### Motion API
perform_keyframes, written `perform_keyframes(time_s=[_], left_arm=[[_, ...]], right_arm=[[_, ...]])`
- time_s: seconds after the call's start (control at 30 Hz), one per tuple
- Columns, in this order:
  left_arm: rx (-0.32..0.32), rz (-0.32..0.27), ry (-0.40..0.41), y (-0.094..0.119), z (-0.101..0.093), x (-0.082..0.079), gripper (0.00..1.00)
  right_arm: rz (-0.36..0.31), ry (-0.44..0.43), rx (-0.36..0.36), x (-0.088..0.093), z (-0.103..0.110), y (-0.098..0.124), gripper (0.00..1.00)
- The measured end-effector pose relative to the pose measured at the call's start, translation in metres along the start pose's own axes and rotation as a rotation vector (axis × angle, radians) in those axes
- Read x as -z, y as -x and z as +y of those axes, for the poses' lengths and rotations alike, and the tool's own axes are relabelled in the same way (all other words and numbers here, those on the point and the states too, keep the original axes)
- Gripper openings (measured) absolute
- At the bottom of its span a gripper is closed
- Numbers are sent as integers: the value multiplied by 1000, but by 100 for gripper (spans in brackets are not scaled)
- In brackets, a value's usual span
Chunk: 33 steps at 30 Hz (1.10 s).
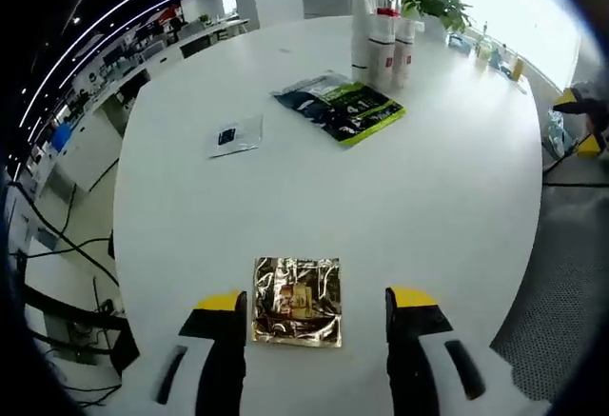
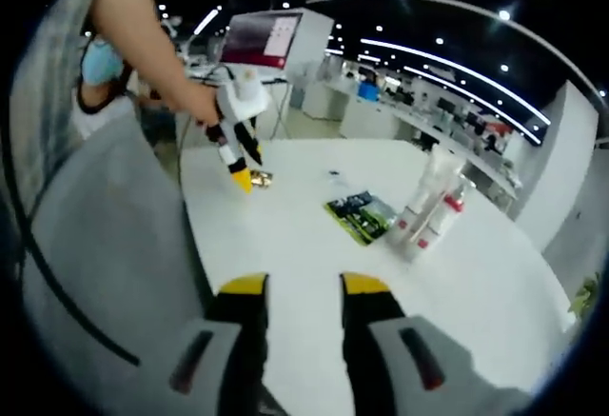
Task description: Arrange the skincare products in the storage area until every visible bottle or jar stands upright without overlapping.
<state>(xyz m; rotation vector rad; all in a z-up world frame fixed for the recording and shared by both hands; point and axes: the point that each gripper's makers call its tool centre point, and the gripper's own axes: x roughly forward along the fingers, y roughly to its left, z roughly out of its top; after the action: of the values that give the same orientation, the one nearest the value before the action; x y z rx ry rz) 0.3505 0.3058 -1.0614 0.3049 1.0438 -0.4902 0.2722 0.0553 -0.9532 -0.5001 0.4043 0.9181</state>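
Here, on the round white table (image 1: 438, 197), the left gripper (image 1: 319, 313) hovers with jaws spread wide either side of a gold foil sachet (image 1: 297, 301), not touching it. The skincare bottles (image 1: 383, 37) stand upright at the table's far edge, a green-black pouch (image 1: 341, 105) just before them. The right gripper (image 2: 301, 292) is released, grasping nothing.

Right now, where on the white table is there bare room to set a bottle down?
Free: the wide stretch between the gold sachet and green-black packet, and the table's right side. Crowded: the far edge, where the bottles cluster beside the plant.
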Motion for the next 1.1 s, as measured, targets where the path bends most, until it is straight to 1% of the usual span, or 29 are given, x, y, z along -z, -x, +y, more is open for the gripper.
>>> perform_keyframes(time_s=[0.13,0.2,0.27,0.3,0.33,0.43,0.5,0.57,0.6,0.63,0.67,0.77,0.8,0.83,0.9,1.0,1.1], left_arm=[[5,14,10,-2,9,0,60],[34,21,32,-4,10,3,60],[42,31,19,-7,12,8,59],[49,-3,3,-7,12,3,59],[49,5,16,-7,13,5,58],[50,-5,-2,-8,14,3,56],[62,-12,-8,-9,14,2,55],[71,-5,-19,-8,14,2,49],[75,-1,-27,-7,13,3,42],[79,3,-30,-7,13,4,40],[77,1,-34,-6,12,3,40],[64,19,-40,-5,11,4,39],[58,31,-18,-5,11,4,39],[52,37,-12,-5,11,4,37],[56,36,-27,-5,5,3,35],[51,48,-54,-2,-2,4,37],[63,19,-69,3,-9,-1,37]], right_arm=[[11,0,-16,1,3,-2,27],[16,-4,-20,2,3,-3,27],[22,-8,-21,3,3,-3,27],[24,-11,-20,4,3,-4,27],[26,-12,-20,4,3,-4,27],[35,-18,-27,5,4,-5,27],[40,-9,-38,6,6,-5,26],[43,-3,-47,6,8,-6,26],[45,-1,-48,7,8,-6,26],[46,1,-48,7,8,-6,26],[47,0,-48,7,8,-6,26],[50,1,-43,8,7,-5,26],[51,2,-42,8,7,-5,26],[51,6,-42,8,7,-5,26],[52,13,-44,8,8,-5,26],[46,25,-42,7,8,-4,26],[46,29,-37,7,7,-4,26]])
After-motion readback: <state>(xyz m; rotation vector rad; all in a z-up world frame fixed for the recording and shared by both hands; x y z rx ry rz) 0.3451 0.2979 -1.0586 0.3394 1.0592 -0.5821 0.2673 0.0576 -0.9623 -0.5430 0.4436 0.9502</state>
